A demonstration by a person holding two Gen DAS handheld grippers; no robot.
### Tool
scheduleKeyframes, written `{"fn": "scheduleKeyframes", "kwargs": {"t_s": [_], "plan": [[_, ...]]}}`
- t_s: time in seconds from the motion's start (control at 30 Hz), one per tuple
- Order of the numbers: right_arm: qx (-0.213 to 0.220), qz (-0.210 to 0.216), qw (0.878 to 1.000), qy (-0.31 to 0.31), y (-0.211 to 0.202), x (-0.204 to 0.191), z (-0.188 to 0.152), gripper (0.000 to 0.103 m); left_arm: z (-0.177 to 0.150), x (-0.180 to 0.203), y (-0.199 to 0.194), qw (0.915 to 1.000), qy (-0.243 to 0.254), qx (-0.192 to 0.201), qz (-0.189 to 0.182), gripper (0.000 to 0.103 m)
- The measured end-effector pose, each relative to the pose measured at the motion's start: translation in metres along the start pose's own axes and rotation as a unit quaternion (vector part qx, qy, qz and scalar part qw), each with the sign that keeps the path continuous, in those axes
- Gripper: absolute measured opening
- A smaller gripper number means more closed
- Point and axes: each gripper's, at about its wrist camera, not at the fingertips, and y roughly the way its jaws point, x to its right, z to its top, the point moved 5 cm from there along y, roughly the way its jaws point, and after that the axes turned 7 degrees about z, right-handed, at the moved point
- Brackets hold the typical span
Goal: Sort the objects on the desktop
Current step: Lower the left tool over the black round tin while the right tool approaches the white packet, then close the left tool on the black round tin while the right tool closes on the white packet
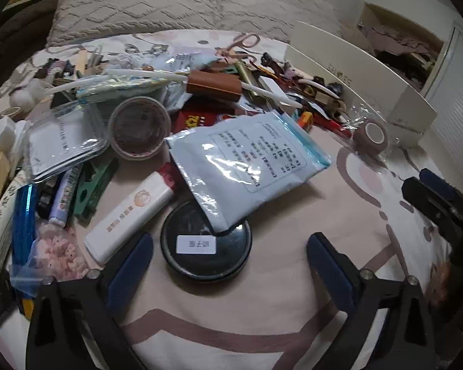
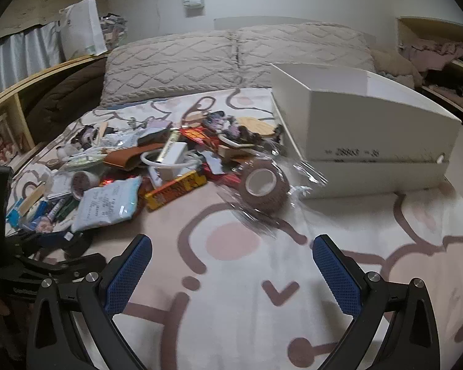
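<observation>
1. Left gripper (image 1: 230,257): jaws spread wide, holding nothing, hovering at a black round tin (image 1: 205,248) with a white label.
2. A white foil pouch (image 1: 247,166) overlaps the tin's far edge.
3. Right gripper (image 2: 231,260): jaws wide apart, empty, over bare bedsheet (image 2: 231,293).
4. A brown tape roll (image 2: 264,186) in clear wrap lies beyond, beside the white box (image 2: 364,141).

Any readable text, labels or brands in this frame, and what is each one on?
"SHOES", faint: side of the white box.
White label on the black round tin: Chinese characters, too blurred to read.
Print on the grey pouch, white tube and yellow packet: too small or blurred.
</observation>
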Motion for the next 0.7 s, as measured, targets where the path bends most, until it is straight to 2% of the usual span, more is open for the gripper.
{"fn": "scheduleKeyframes", "kwargs": {"t_s": [0.1,0.17,0.27,0.5,0.6,0.7], "plan": [[-0.003,0.021,1.0,-0.011,0.002,-0.012,0.007,0.103,0.0,-0.004,-0.003,0.9998,-0.009,0.014,0.011,0.079],[-0.005,0.042,0.999,-0.014,0.003,-0.021,0.012,0.103,0.0,-0.008,-0.005,0.9996,-0.014,0.02,0.016,0.063],[-0.014,0.067,0.997,-0.028,0.008,-0.035,0.02,0.103,0.0,-0.01,-0.007,0.9992,-0.01,0.029,0.024,0.05],[-0.062,0.121,0.989,-0.062,0.027,-0.071,0.04,0.103,-0.009,-0.01,-0.018,0.9992,-0.012,0.036,0.01,0.049],[-0.088,0.132,0.985,-0.064,0.039,-0.086,0.044,0.103,-0.019,-0.009,-0.028,0.999,-0.015,0.041,0.005,0.049],[-0.124,0.136,0.981,-0.055,0.055,-0.095,0.044,0.103,-0.029,-0.004,-0.035,0.9984,-0.007,0.054,0.015,0.049]]}}
